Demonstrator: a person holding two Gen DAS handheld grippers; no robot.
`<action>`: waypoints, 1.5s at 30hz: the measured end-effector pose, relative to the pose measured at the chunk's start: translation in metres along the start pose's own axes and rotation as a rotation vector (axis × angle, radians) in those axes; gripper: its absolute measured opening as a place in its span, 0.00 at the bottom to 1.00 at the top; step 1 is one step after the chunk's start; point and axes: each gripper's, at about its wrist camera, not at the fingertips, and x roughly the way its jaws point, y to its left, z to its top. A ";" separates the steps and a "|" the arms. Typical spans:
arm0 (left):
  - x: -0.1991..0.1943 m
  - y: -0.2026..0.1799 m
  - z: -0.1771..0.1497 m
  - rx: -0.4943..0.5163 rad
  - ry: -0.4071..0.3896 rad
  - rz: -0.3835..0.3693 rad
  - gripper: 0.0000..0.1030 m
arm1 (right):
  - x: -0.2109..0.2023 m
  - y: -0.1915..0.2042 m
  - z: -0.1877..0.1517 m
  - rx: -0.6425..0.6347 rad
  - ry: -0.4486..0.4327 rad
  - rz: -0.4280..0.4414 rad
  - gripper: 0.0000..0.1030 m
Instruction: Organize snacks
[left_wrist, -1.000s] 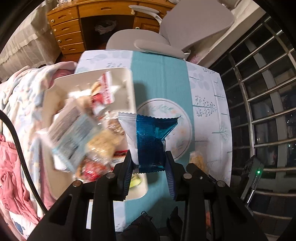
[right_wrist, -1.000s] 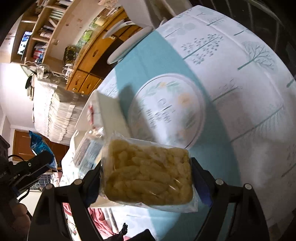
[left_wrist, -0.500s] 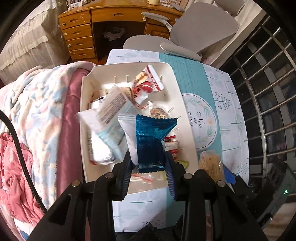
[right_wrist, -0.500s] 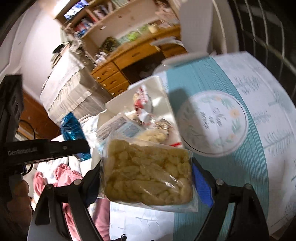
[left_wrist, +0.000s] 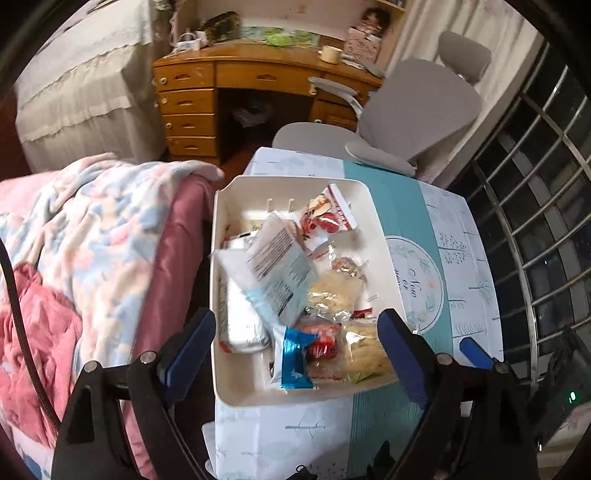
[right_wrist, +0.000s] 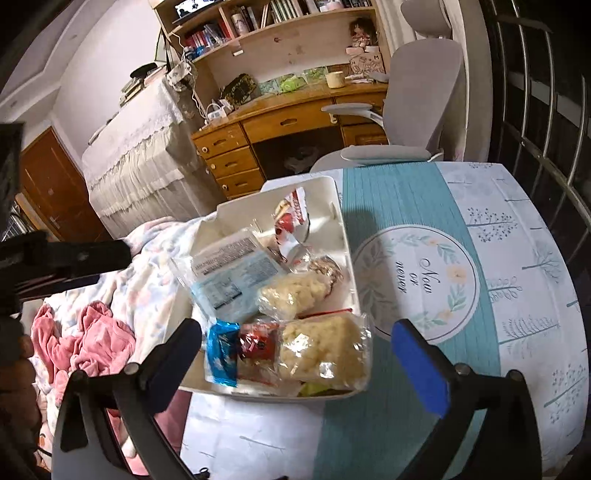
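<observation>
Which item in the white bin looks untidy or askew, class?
The pale blue packet lies tilted atop the pile in the white bin, propped on other snacks. The blue wrapper and puffed snack bag lie crowded at the near edge.

wooden desk (left_wrist: 236, 96) – grey chair (left_wrist: 406, 110) – barred window (left_wrist: 535, 184) at right.

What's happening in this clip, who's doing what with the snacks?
A person with a handheld gripper in each hand is sorting snacks into a white plastic bin on the tablecloth. Both the left gripper and right gripper are opening, nothing between their jaws. The shiny blue foil packet and clear bag of pale puffed snacks lie in the bin's near end.
</observation>
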 end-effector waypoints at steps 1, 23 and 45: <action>-0.003 0.001 -0.003 -0.005 0.000 0.002 0.87 | -0.001 -0.003 -0.001 0.005 0.004 0.003 1.00; -0.066 -0.152 -0.103 0.023 -0.008 -0.072 0.99 | -0.174 -0.134 -0.009 0.040 0.161 -0.110 1.00; -0.092 -0.218 -0.137 0.057 -0.061 0.124 0.99 | -0.199 -0.138 -0.032 -0.021 0.189 -0.077 1.00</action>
